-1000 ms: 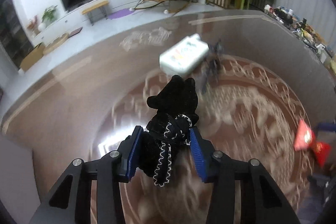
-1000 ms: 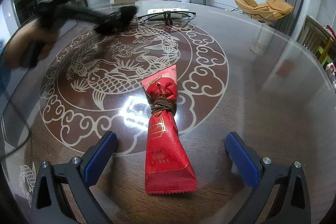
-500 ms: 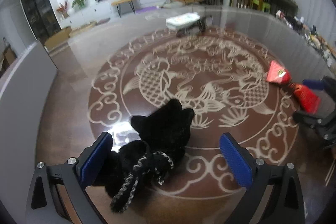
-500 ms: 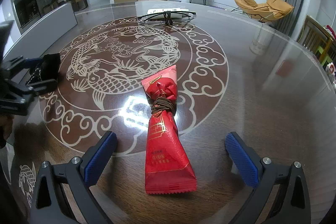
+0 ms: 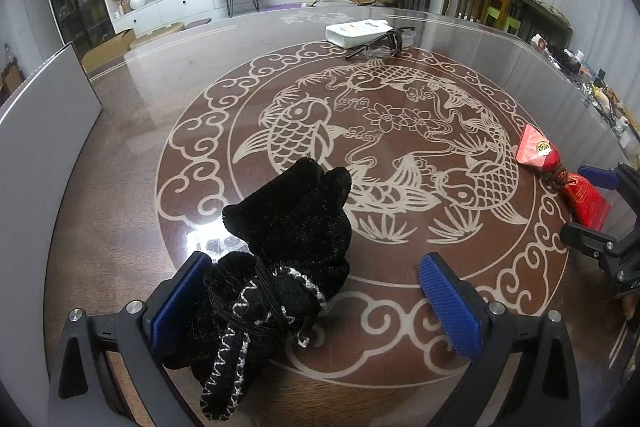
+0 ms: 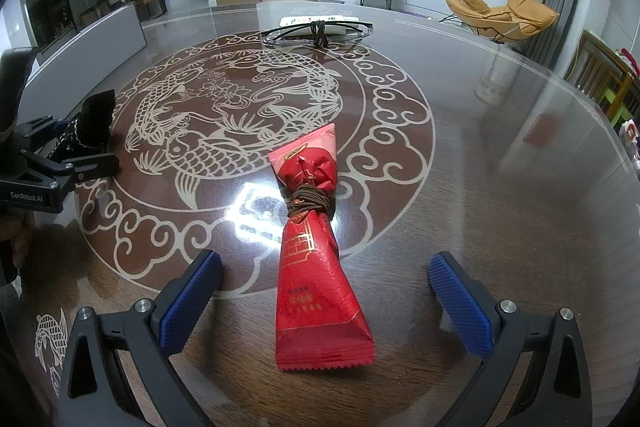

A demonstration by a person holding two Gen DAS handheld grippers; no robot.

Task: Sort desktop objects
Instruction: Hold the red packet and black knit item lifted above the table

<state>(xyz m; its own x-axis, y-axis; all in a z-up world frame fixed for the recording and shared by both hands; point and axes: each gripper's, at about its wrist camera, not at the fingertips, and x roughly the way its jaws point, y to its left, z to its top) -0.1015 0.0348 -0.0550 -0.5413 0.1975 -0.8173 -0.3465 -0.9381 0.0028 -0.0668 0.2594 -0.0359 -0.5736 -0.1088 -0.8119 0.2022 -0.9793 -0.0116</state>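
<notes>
A black velvet pouch point(image 5: 292, 239) with a black-and-white cord lies on the table between the fingers of my left gripper point(image 5: 312, 275). The jaws stand wide open; the pouch leans on the left pad and is well apart from the right one. The right wrist view shows this pouch point(image 6: 94, 125) and left gripper point(image 6: 60, 155) at the far left. A red wrapped packet point(image 6: 320, 307), tied with brown cord at its waist, lies flat between the open fingers of my right gripper point(image 6: 324, 267), touching neither pad. The left wrist view shows the packet point(image 5: 560, 175) at the right edge.
Folded glasses point(image 5: 380, 47) rest against a white box point(image 5: 356, 31) at the far side of the glossy brown table point(image 5: 120, 147), which has a fish inlay. A grey panel point(image 5: 40, 131) stands along the left edge. Clutter lines the far right.
The left gripper, shut on the pouch and carrying it above the table a second ago, has come down, opened wide and left the pouch lying on the table. The right gripper has not moved.
</notes>
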